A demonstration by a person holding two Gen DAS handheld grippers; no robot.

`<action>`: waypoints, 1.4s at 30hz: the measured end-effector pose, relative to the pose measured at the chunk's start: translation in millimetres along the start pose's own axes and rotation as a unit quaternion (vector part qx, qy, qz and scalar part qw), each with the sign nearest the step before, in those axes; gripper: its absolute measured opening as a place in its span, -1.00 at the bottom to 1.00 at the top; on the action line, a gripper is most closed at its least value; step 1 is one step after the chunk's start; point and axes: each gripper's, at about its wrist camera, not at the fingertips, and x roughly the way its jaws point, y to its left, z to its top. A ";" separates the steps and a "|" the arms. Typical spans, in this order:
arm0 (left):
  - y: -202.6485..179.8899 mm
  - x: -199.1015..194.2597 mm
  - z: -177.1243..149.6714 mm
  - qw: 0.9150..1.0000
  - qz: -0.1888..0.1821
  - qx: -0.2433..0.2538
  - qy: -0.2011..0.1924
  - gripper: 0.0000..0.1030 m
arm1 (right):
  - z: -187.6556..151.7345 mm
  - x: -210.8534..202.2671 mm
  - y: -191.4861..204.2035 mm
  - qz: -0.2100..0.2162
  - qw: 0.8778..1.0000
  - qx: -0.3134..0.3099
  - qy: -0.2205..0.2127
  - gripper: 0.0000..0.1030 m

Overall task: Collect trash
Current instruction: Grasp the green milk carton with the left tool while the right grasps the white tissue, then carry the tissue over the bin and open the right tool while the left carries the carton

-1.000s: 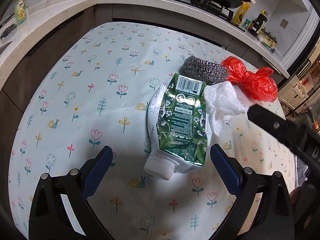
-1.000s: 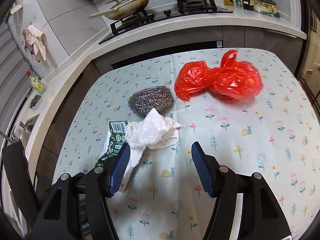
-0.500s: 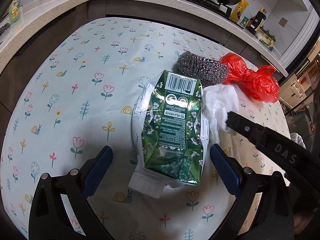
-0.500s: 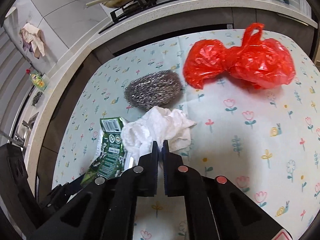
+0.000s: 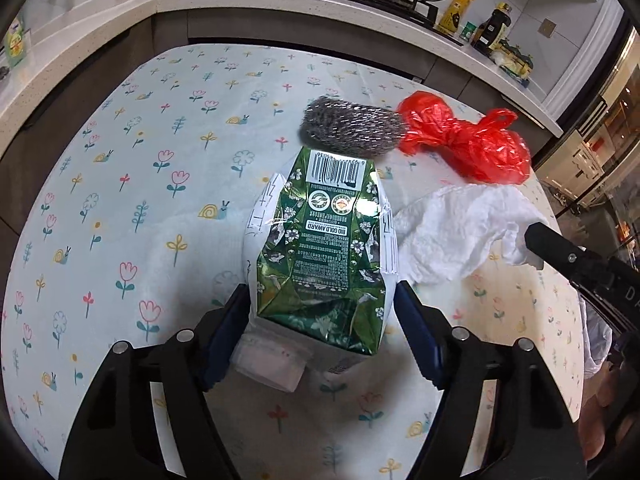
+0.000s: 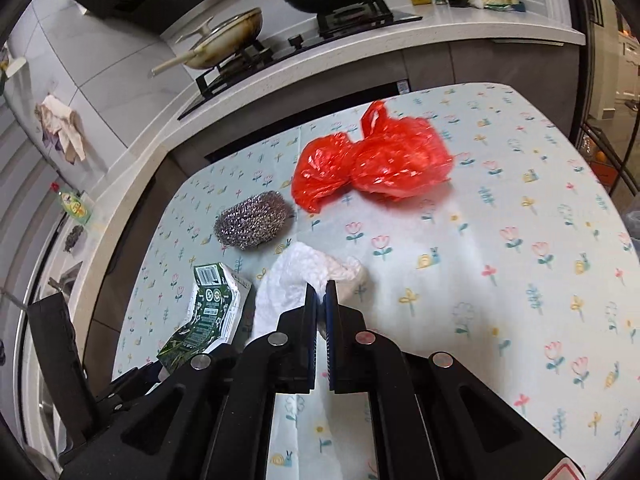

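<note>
Our left gripper (image 5: 322, 320) has its blue pads pressed to both sides of the crushed green carton (image 5: 320, 248), so we read it as clamped on the carton, near its capped end; the carton lies flat on the floral tablecloth (image 5: 120, 200), not yet lifted as far as we can tell. Our right gripper (image 6: 321, 292) has its fingers squeezed nearly together on a fold of the white crumpled tissue (image 6: 296, 280), so grasping that; the tissue seems partly raised, its tail hanging down past the fingers, though whether it clears the cloth we cannot tell. Outward from there: tissue sits just beside the carton's right edge in the left view, steel wool scrubber (image 5: 352, 130) touches or overlaps the carton's far barcode end, and the red plastic bag (image 5: 468, 148) lies just beyond the scrubber, knotted and crumpled, near the table's far right side. Stove and pans sit on the counter behind. No bin shows in either view. Step in hand, we judge: both pieces gripped, pickup stage, early in the task since scrubber and bag are untouched. Next move calls for lifting both straight up, keeping the carton clear of the scrubber so it does not drag along, then carrying to wherever trash goes.
</note>
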 end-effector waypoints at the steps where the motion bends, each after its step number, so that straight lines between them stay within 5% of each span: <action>1: -3.5 -2.1 0.1 1.000 -0.001 0.002 -0.002 0.35 | 0.5 -5.3 -2.2 -0.001 1.000 0.002 -0.005 -0.92; 19: -113.3 -41.4 -18.8 0.995 -0.035 0.094 -0.020 0.35 | -2.7 -109.6 -80.7 -0.012 0.994 0.064 -0.086 -0.92; 40: -296.5 -35.1 -51.9 0.970 -0.114 0.217 -0.001 0.32 | -14.6 -208.6 -238.9 -0.084 0.969 0.173 -0.153 -0.92; 41: -303.7 -33.9 -52.9 0.968 -0.117 0.222 0.000 0.28 | -14.1 -211.5 -244.6 -0.087 0.968 0.176 -0.155 -0.92; 42: -310.8 -32.3 -54.1 0.966 -0.123 0.228 0.002 -0.22 | -14.5 -214.5 -250.4 -0.090 0.967 0.179 -0.156 -0.92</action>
